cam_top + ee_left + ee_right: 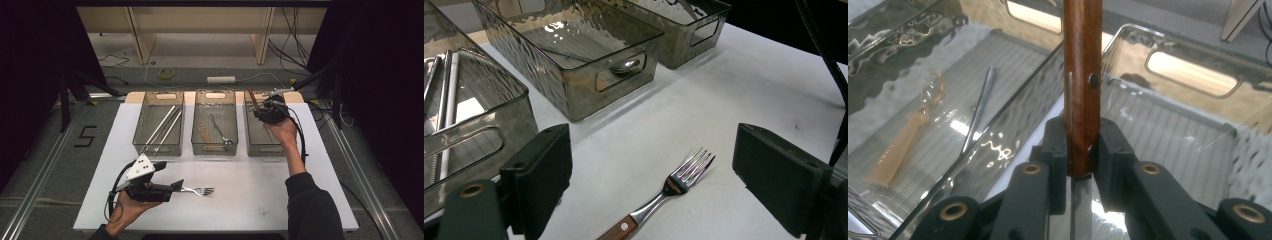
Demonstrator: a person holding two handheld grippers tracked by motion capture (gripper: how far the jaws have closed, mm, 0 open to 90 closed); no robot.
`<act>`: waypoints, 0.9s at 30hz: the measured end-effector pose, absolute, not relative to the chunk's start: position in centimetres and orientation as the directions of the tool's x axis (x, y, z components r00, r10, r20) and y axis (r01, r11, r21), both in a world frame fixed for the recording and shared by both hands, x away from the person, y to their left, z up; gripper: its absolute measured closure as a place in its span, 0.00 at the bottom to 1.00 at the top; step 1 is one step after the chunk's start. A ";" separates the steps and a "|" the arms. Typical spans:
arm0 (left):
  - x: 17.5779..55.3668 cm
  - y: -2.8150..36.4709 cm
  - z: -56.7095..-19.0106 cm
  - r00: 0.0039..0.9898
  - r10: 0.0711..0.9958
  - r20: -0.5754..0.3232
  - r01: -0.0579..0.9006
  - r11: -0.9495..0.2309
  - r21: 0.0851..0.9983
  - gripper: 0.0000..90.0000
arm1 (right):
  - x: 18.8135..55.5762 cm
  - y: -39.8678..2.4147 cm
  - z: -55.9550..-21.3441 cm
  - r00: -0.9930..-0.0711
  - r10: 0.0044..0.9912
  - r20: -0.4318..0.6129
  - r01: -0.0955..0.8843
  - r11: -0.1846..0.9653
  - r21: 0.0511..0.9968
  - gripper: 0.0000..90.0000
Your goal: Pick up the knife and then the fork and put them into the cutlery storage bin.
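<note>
A fork (200, 190) with a wooden handle lies flat on the white table near the front left, tines to the right. My left gripper (170, 176) is open beside it, one jaw on either side of the handle end. In the left gripper view the fork (674, 185) lies between the wide-apart jaws of the left gripper (656, 165), untouched. My right gripper (260, 107) hovers over the right bin (248, 145), shut on a wooden-handled utensil (251, 97). In the right gripper view the right gripper (1082, 150) clamps the riveted brown handle (1082, 75), metal end pointing back toward the camera.
Three smoky clear bins stand in a row at the back of the table. The left bin (157, 148) holds long metal rods. The middle bin (215, 148) holds a metal spoon (980, 107) and an amber plastic spoon (908, 135). Cables trail from both grippers.
</note>
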State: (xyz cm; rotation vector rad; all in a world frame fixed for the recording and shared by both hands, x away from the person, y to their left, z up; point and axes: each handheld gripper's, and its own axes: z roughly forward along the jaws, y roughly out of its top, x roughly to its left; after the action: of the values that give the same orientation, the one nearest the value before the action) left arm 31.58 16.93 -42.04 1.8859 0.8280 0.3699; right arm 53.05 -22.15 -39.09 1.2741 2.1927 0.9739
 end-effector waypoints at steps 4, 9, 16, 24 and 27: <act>31.6 16.9 -42.0 0.720 0.686 -0.104 0.381 -0.266 0.885 0.17 | 53.1 -22.0 -39.7 -0.479 0.878 -0.006 0.591 0.328 0.737 0.86; 31.6 16.9 -42.0 0.718 0.688 -0.105 0.382 -0.264 0.886 0.17 | 53.0 -22.0 -40.4 -0.459 0.888 0.008 0.614 0.311 0.726 0.86; 31.6 16.9 -42.0 0.719 0.687 -0.105 0.382 -0.265 0.886 0.17 | 53.3 -22.1 -41.3 -0.415 0.909 0.044 0.677 0.276 0.682 0.82; 31.6 16.9 -42.0 0.719 0.687 -0.106 0.385 -0.266 0.884 0.17 | 53.0 -22.3 -40.5 -0.428 0.901 0.070 0.666 0.261 0.699 0.60; 31.7 16.9 -42.0 0.718 0.688 -0.106 0.389 -0.270 0.881 0.17 | 52.4 -22.3 -39.9 -0.451 0.891 0.053 0.643 0.284 0.711 0.52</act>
State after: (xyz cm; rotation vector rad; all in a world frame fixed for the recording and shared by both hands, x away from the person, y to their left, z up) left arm 31.71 16.90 -42.04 1.8957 0.8333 0.3651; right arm 52.44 -22.26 -39.95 1.3880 2.2033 0.9642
